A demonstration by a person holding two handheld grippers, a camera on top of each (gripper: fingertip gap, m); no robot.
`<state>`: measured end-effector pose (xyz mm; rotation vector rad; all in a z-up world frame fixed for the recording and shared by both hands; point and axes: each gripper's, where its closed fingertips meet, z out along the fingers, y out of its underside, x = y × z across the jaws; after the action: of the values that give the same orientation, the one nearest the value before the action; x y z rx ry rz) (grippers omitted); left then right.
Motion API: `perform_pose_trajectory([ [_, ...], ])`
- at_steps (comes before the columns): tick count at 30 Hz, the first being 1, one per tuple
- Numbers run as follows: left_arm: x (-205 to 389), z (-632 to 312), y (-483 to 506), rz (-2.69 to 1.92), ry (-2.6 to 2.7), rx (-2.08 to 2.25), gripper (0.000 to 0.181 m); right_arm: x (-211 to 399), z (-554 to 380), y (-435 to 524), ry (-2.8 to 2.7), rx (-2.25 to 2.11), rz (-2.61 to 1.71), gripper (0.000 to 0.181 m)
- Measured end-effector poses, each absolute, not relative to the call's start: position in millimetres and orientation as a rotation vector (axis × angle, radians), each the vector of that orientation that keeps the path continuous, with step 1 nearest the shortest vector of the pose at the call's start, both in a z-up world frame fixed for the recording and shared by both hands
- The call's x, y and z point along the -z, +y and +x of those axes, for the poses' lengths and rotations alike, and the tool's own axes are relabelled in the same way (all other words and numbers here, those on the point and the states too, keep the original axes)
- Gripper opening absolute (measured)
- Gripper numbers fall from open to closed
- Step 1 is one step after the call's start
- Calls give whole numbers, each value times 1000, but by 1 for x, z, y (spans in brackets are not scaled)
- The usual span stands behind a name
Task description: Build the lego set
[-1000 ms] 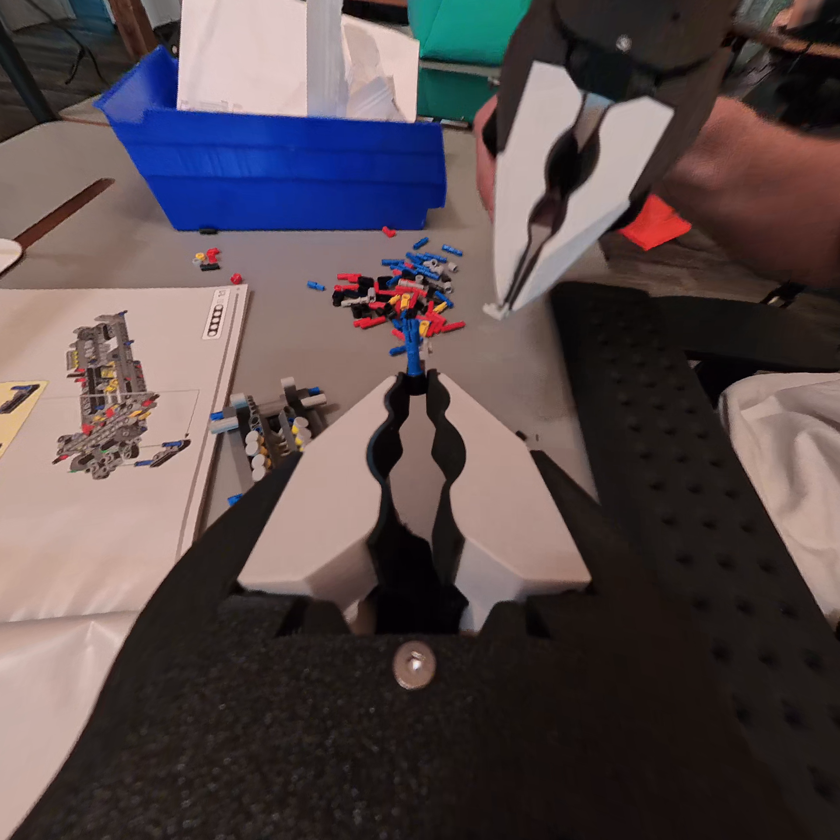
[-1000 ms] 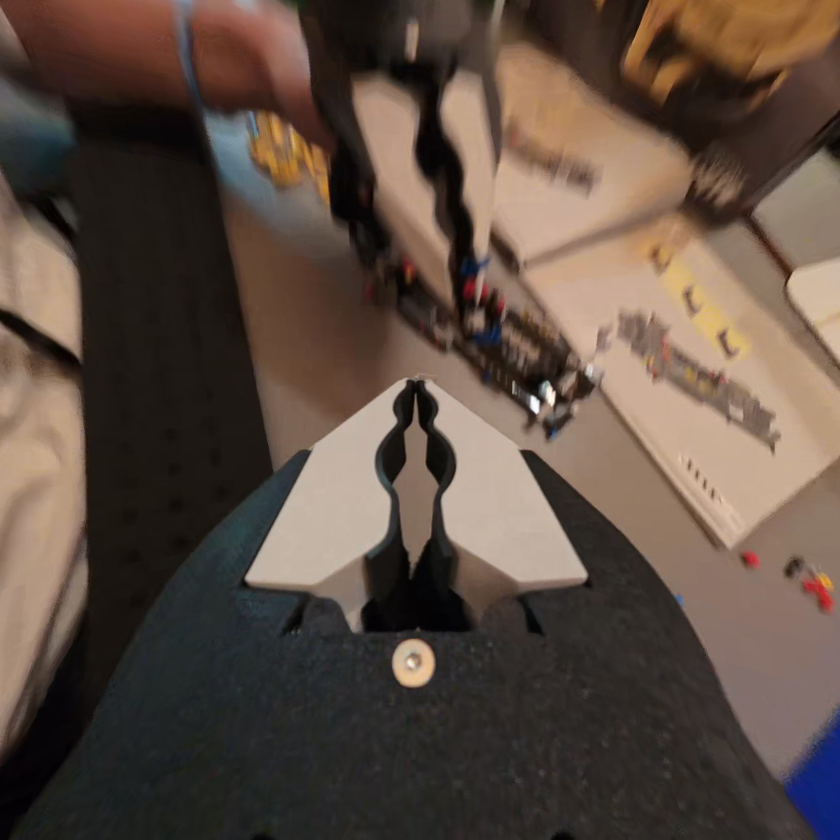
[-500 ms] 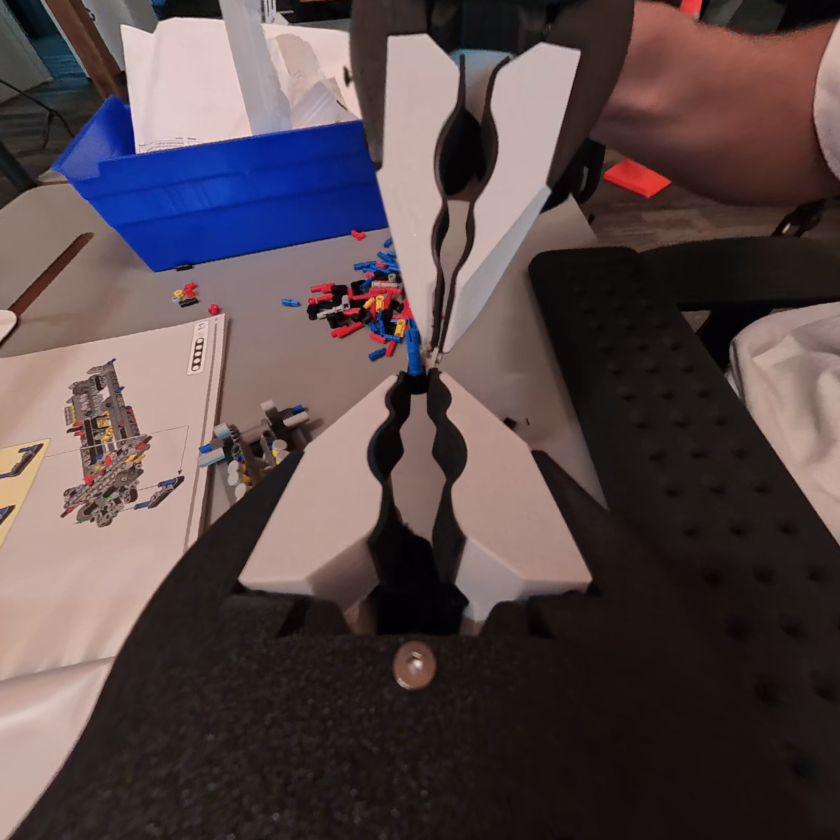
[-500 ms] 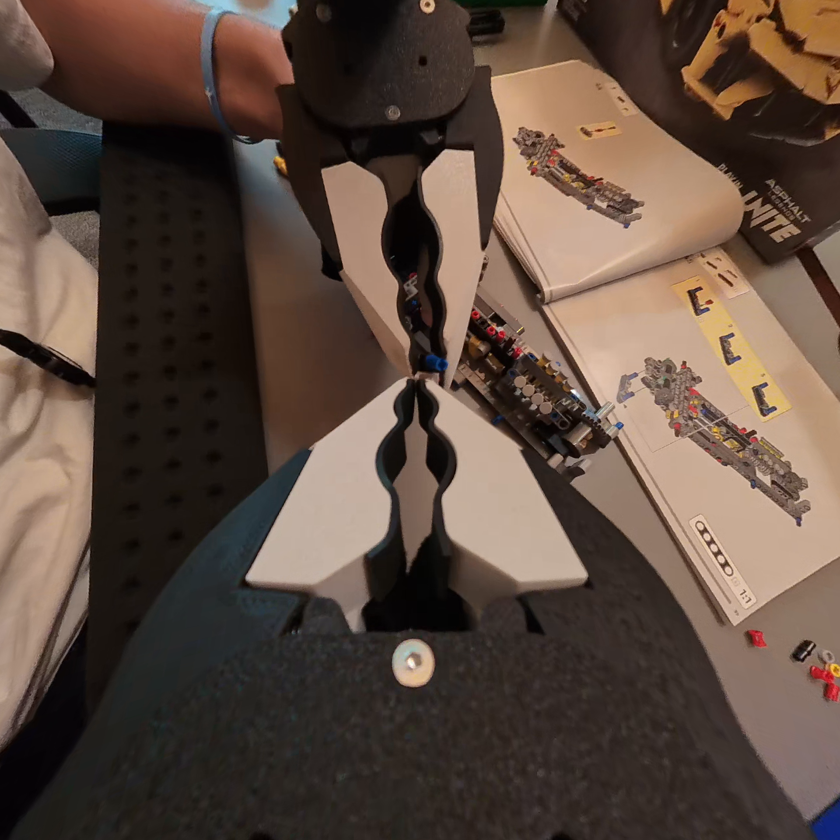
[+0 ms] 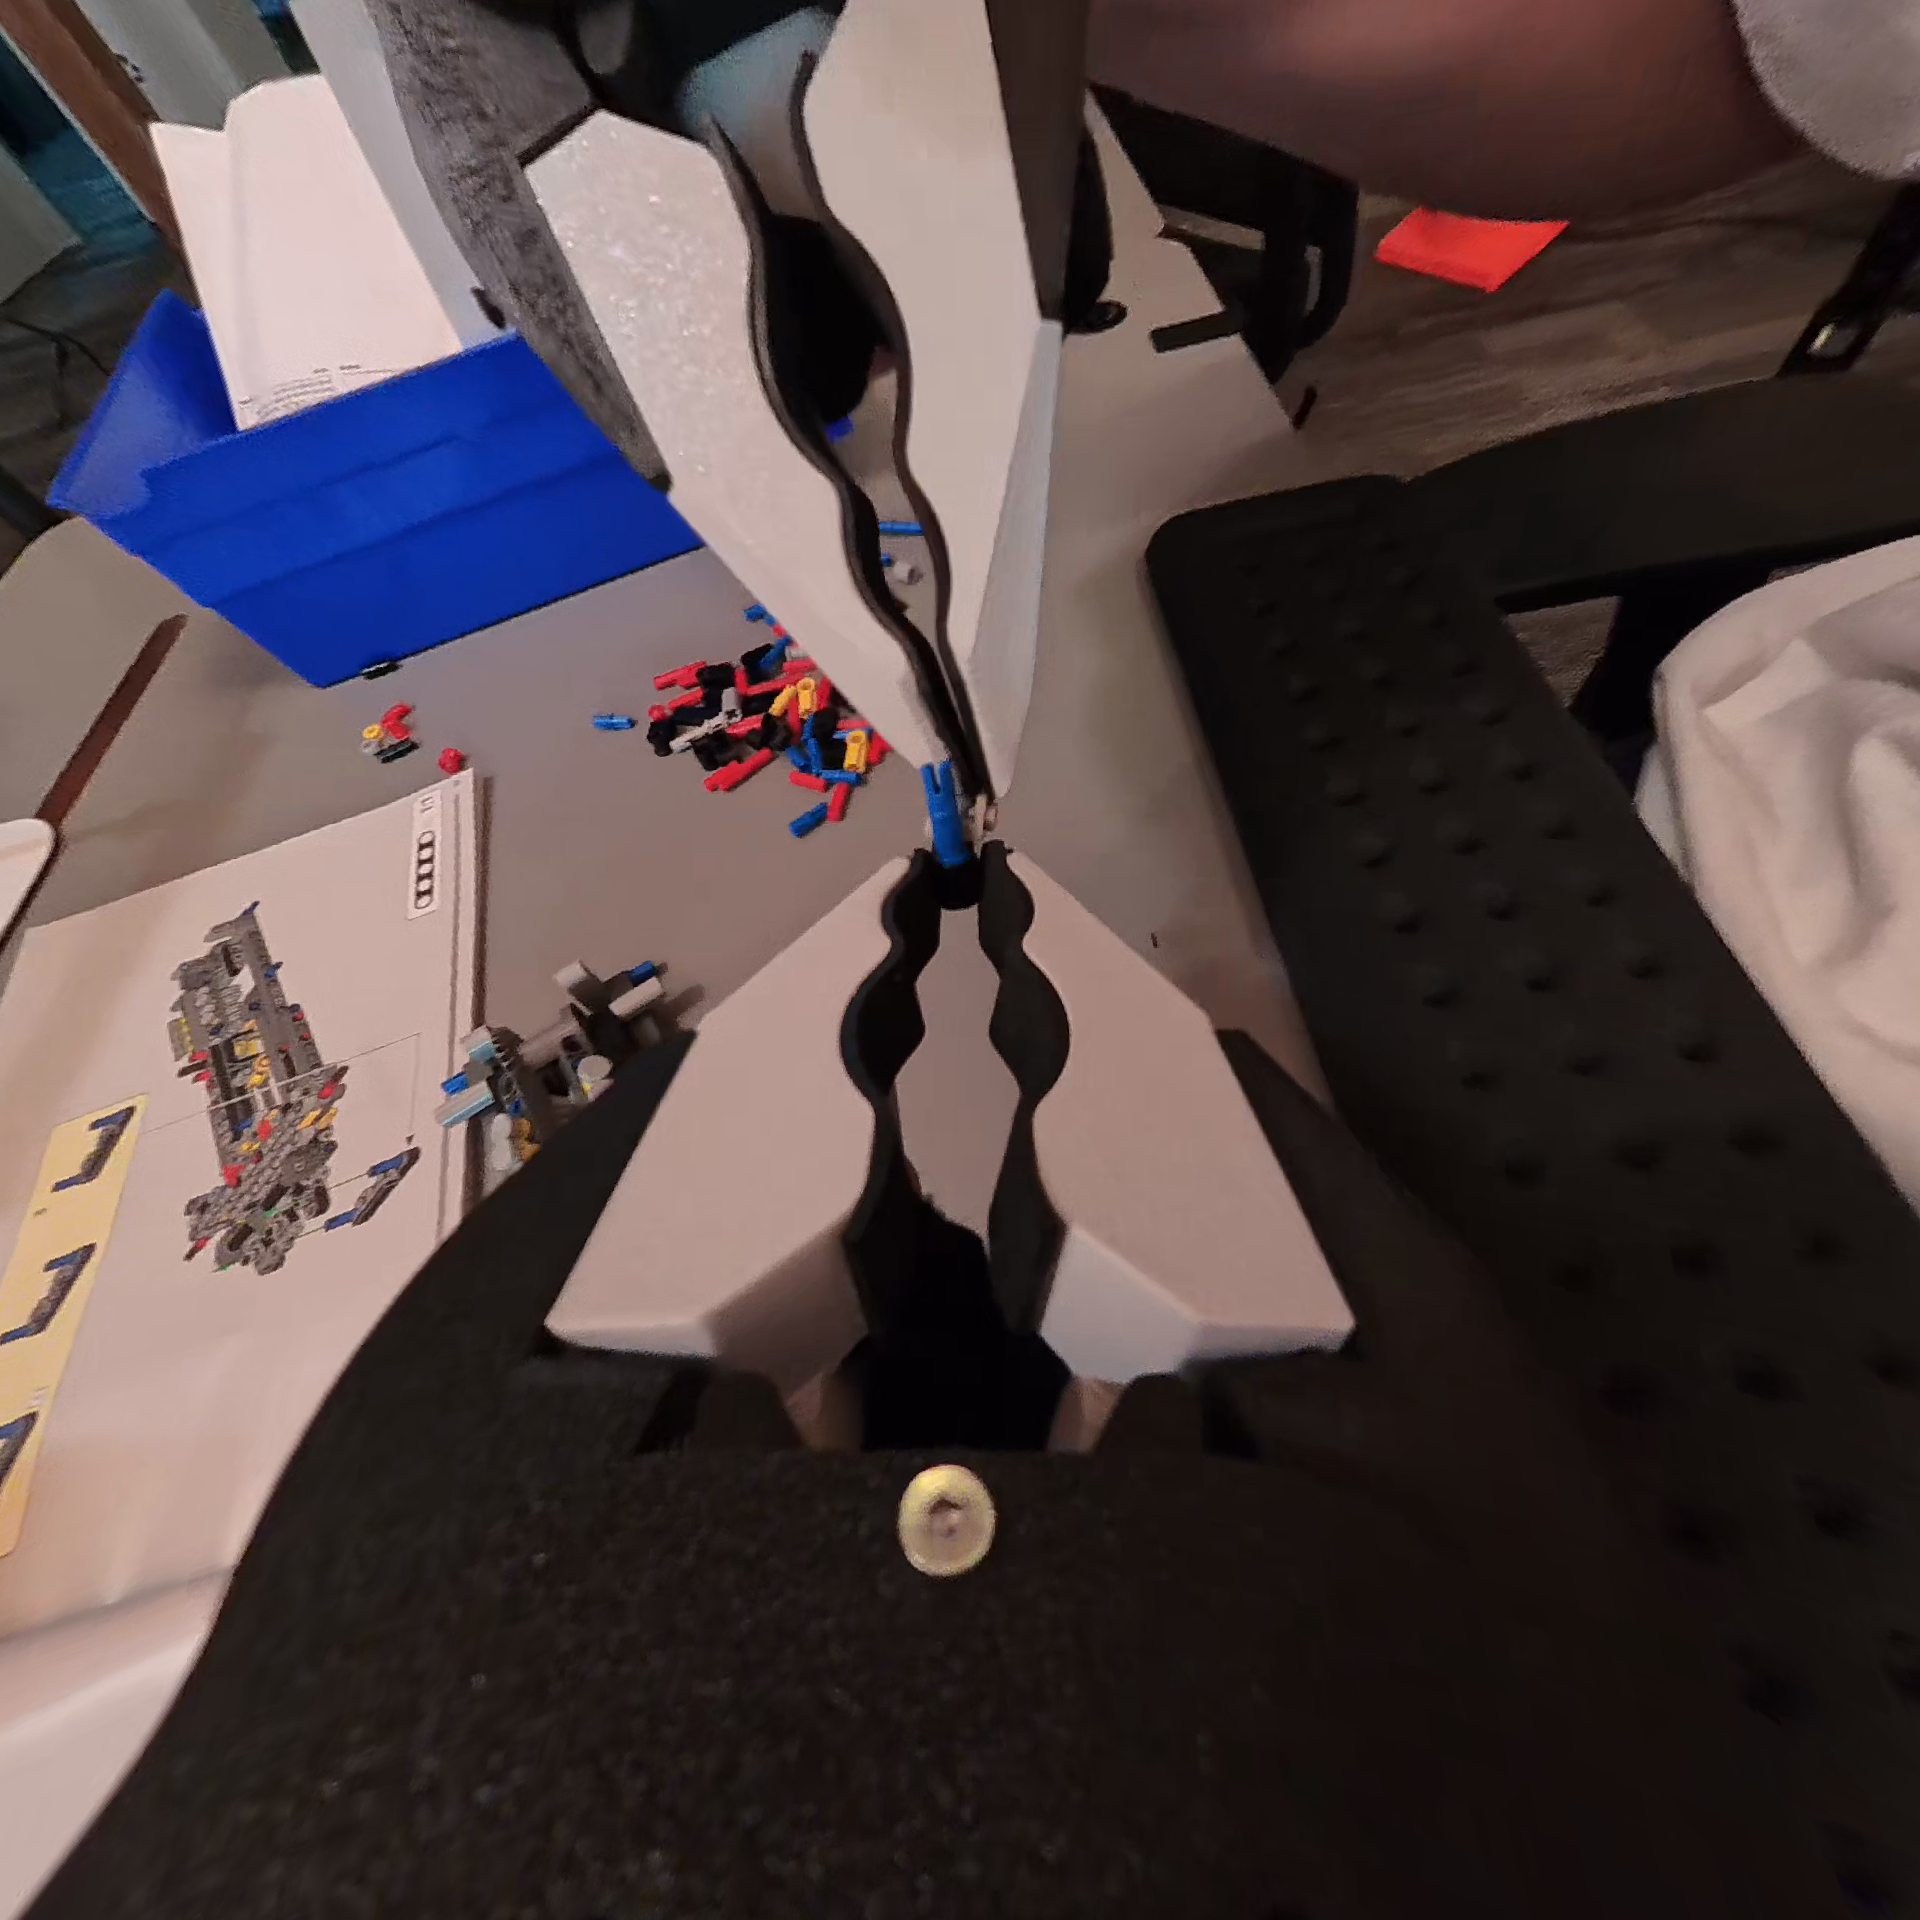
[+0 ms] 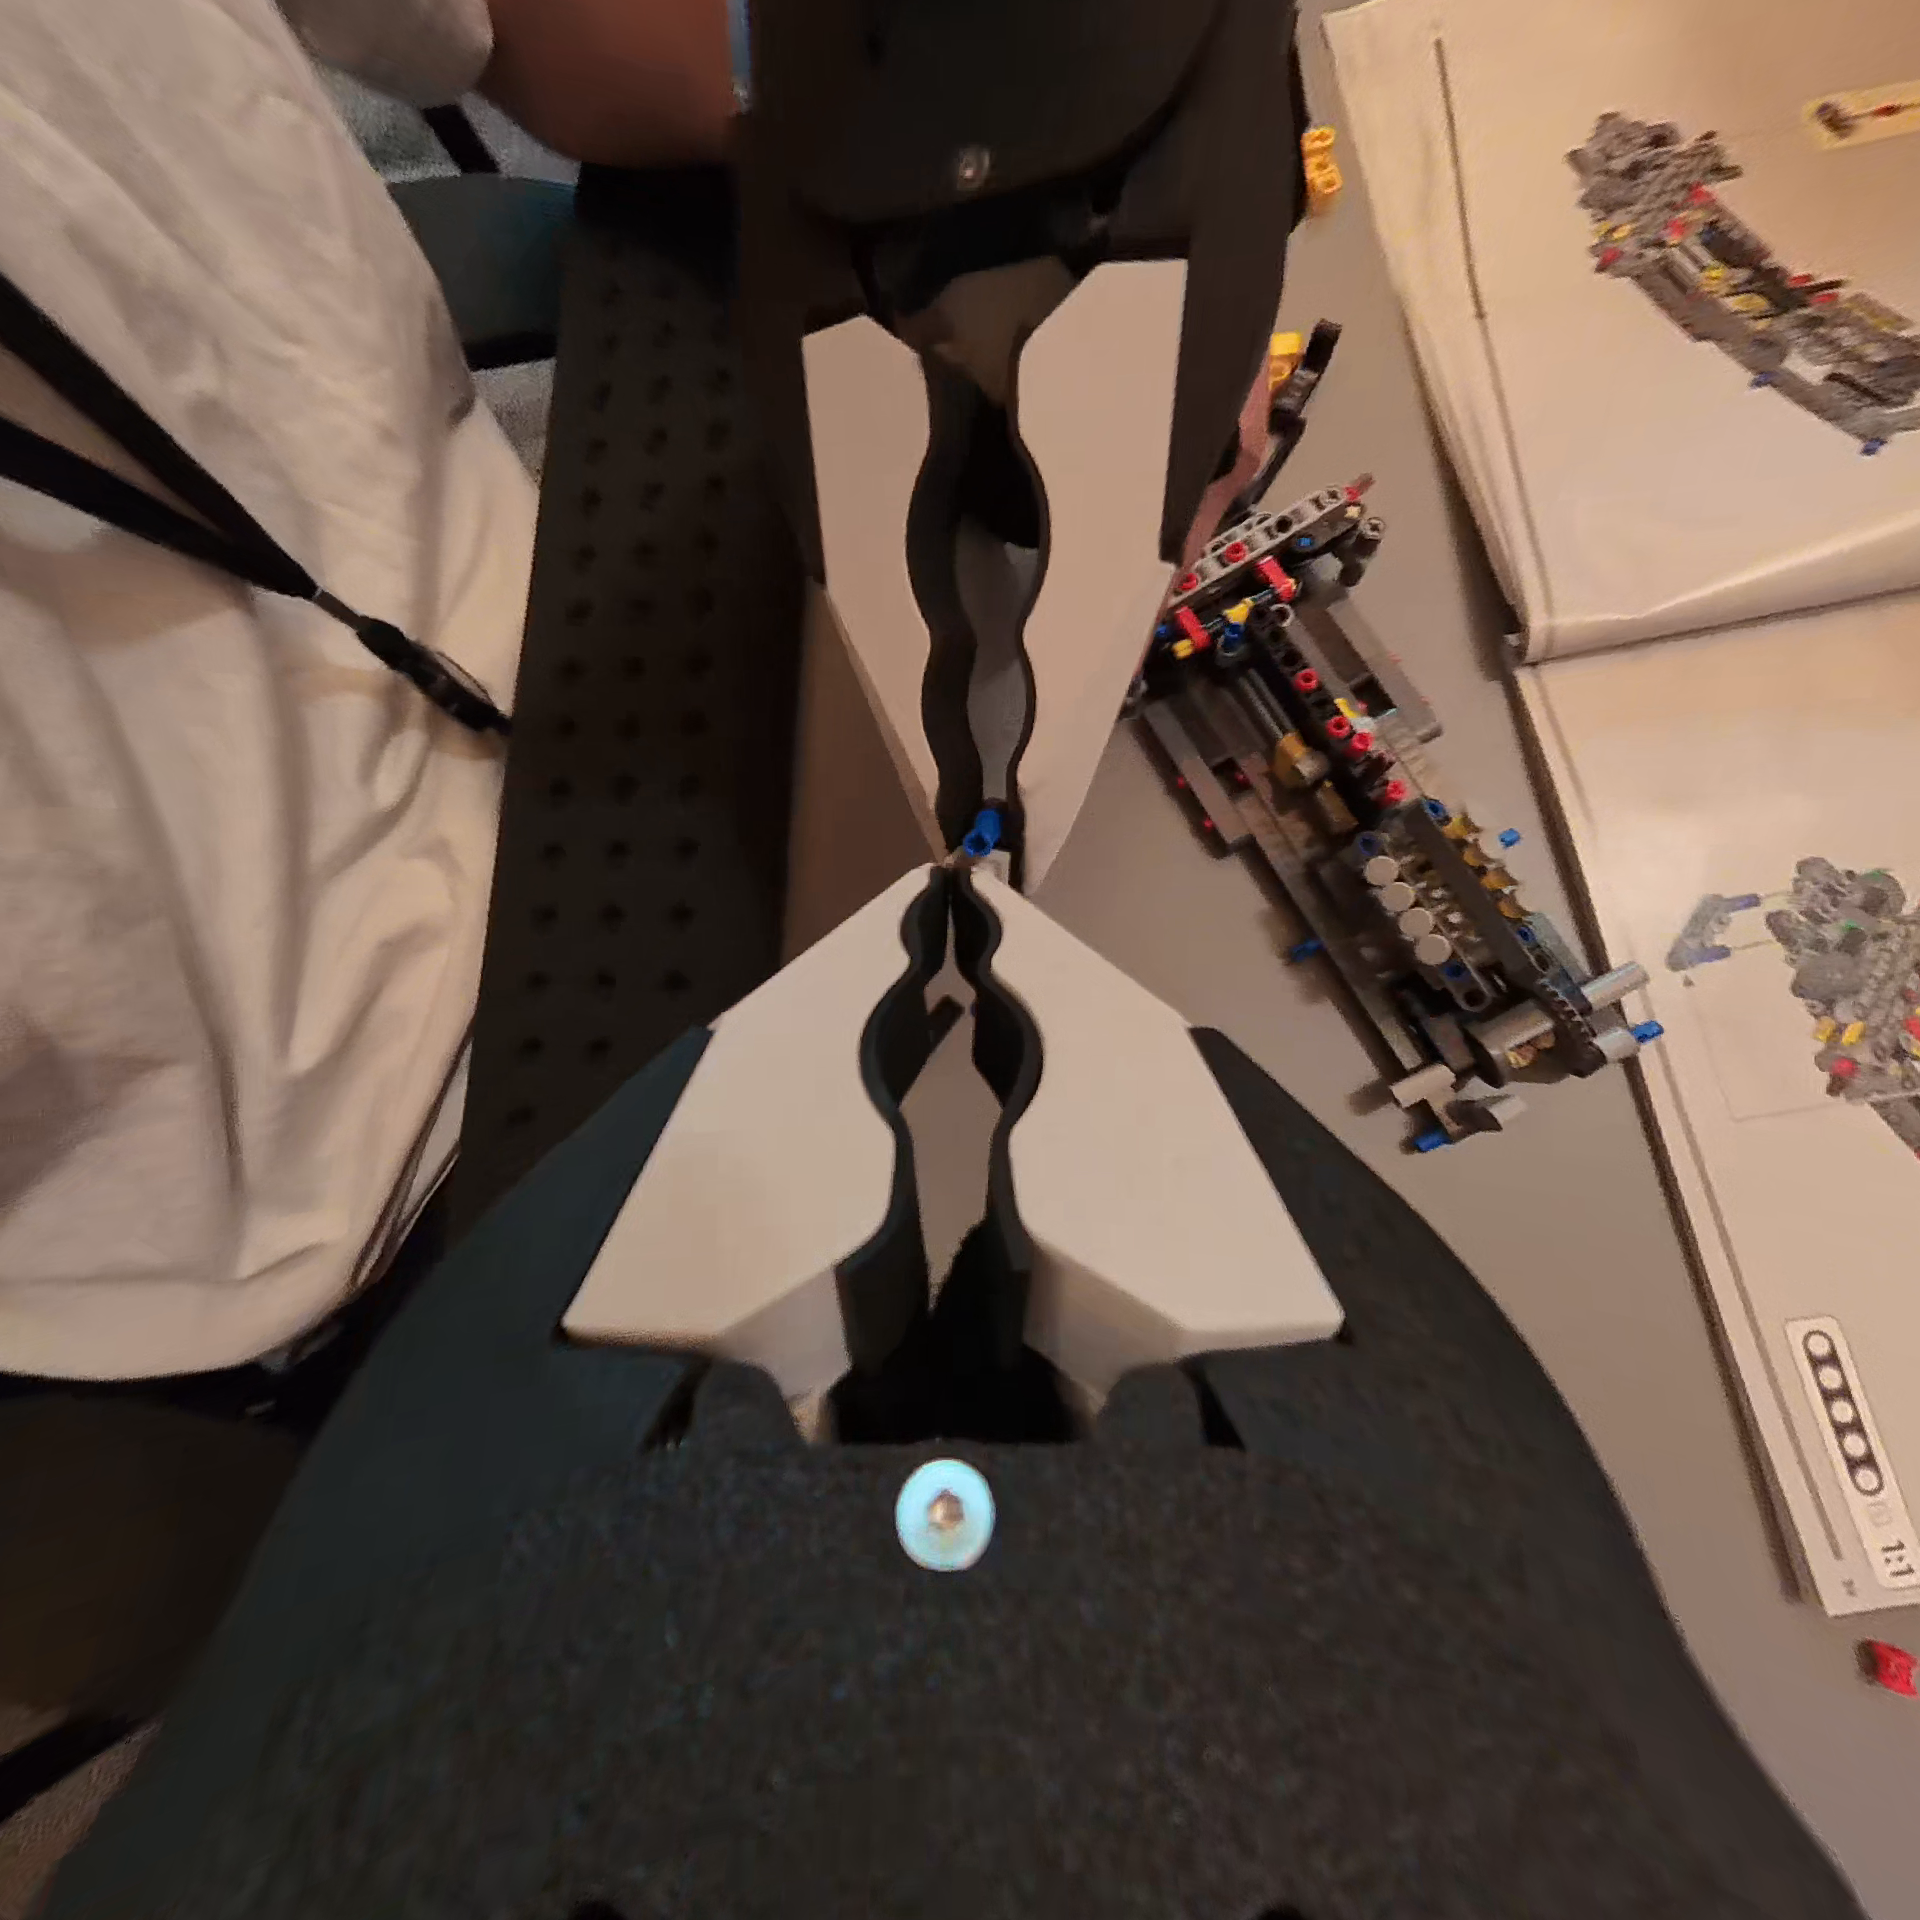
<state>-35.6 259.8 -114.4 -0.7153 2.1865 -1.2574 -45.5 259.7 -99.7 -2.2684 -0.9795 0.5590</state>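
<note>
A: Left gripper (image 5: 948, 871) pinching blue pin (image 5: 943, 812), mid-air above table (image 5: 582, 862); right gripper (image 6: 951, 871) pressed together, tip-to-tip, on something small and grey.

B: Risk: pin slipping out, dropping into loose pile (image 5: 764, 717), through misaligned tips.

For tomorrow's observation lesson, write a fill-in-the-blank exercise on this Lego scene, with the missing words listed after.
1. The left gripper holds a small pin coloured ____.
2. The two grippers meet ____ to tip above the table.
3. The pile of loose pieces lies in front of a bin coloured ____.
4. The half-built model lies beside the open ____.

Missing words: blue; tip; blue; manual
</note>
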Motion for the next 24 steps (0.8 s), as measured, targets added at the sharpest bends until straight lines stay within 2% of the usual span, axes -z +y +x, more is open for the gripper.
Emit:
perform_pose_trajectory([
  [15,106,-50,243,-697,2235,1445,6,90,-63,244,-1002,-966,-2259,0],
  [24,89,-48,244,-881,2148,1843,6,72,-57,252,-906,-929,-2162,0],
])
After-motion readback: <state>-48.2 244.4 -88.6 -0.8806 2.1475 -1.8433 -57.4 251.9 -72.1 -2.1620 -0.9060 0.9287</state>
